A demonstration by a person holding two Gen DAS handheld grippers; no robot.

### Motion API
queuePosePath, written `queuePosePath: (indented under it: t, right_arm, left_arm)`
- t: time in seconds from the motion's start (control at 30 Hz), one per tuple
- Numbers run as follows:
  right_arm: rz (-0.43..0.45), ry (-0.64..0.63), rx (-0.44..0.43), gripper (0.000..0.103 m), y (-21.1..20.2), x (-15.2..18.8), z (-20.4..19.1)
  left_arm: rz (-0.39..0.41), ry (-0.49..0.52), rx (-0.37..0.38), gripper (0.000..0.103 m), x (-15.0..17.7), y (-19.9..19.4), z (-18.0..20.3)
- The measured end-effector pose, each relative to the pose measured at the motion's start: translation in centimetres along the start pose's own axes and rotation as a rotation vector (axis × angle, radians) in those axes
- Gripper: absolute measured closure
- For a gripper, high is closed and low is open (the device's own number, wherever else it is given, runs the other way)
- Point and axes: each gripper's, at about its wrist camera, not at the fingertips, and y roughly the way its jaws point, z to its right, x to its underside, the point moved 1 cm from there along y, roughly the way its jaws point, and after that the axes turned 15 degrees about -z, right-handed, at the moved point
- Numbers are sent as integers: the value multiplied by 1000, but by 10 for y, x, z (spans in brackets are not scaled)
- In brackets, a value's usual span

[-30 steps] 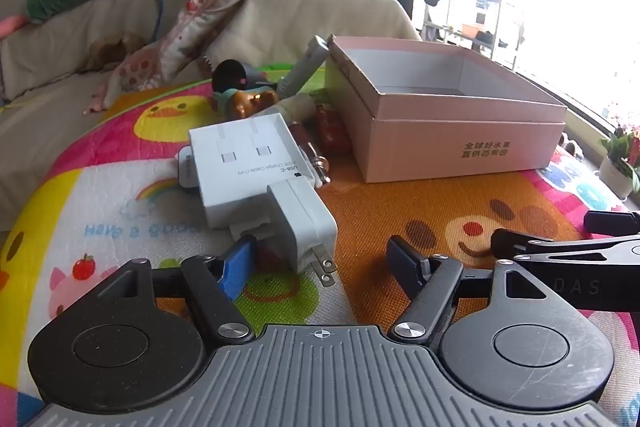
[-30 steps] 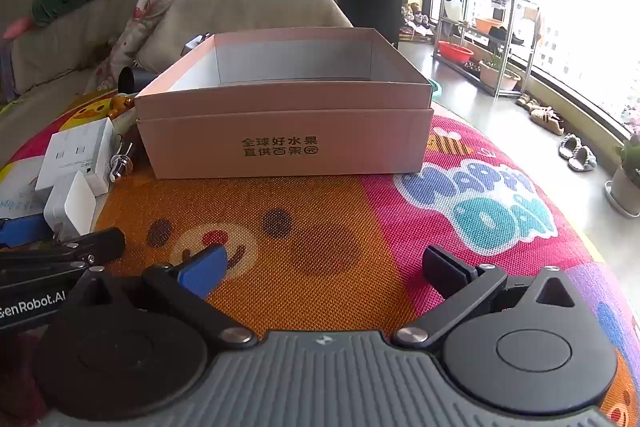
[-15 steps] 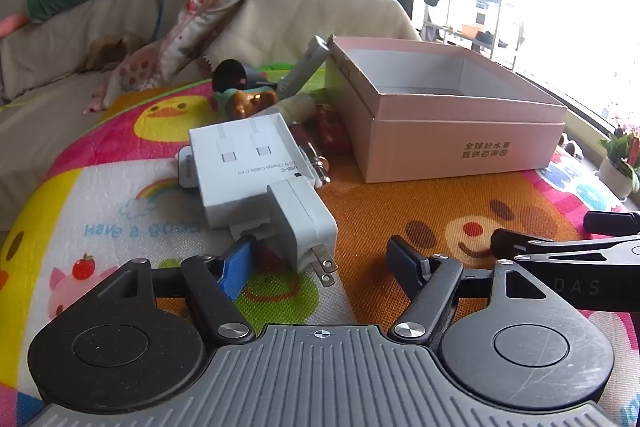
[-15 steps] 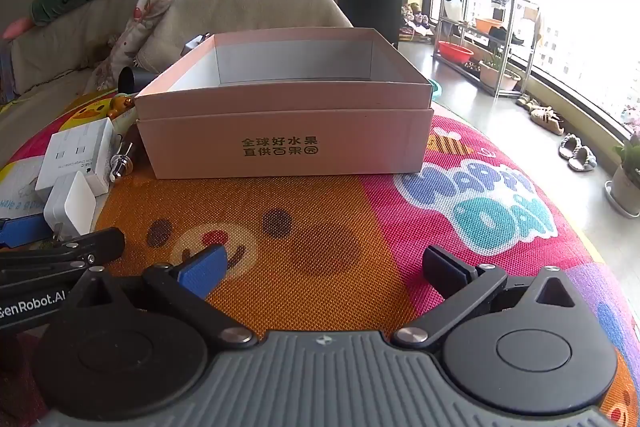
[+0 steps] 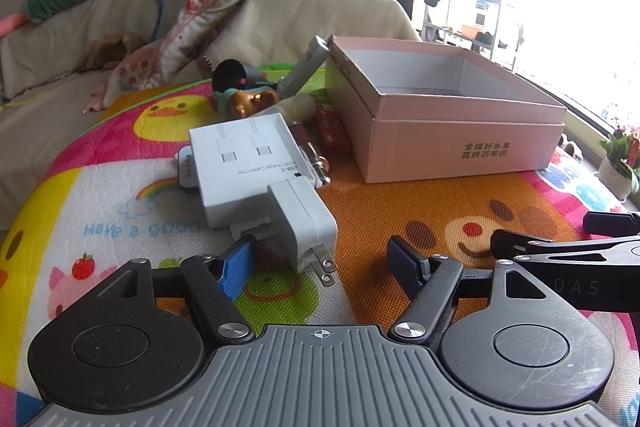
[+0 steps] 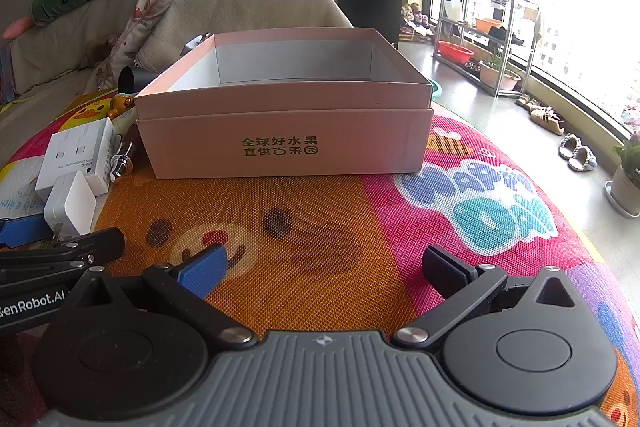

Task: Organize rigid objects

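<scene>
Colourful mat (image 6: pixel 320 219), pink box (image 6: pixel 284 143) — charger prongs (image 5: pixel 323 265) left-view only

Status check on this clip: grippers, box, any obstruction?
Left gripper open, at white charger. Right gripper open, holding nothing. Pink box looks empty. Path clear.

Landmark: the pink box (image 5: pixel 460 143).
Box floor: hidden behind the near wall in both views, so whether something lies inside cannot be told.
Small things left of the box: a pile (image 5: pixel 280 99) of overlapping items; the red item (image 5: pixel 330 127) against the box wall is too covered to identify.
Grey flat item (image 5: pixel 186 171): mostly hidden under the white cable carton (image 5: pixel 244 163), left of the box.
Right gripper: in the left wrist view, right of the box, cut off by the picture edge.
Window side, behind the box: washed out by light.
</scene>
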Motion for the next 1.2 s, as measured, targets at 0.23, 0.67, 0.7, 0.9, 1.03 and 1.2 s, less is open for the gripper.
queuePosePath:
  t: [0.23,0.67,0.7,0.9,1.03,1.2]
  right_arm:
    - [0,0,0,0,0,0,0]
    - [0,0,0,0,0,0,0]
    - [0,0,0,0,0,0,0]
    - [0,0,0,0,0,0,0]
    - [0,0,0,0,0,0,0]
    - [0,0,0,0,0,0,0]
  left_arm:
    - [0,0,1,26,0,0,0]
    - [0,1,-1,26,0,0,0]
    - [0,1,-1,26,0,0,0]
    - [0,2,-3,26,1,-1,-1]
    - [-1,2,-3,26,2,-1,0]
    - [-1,2,-4,26,3,-3,0]
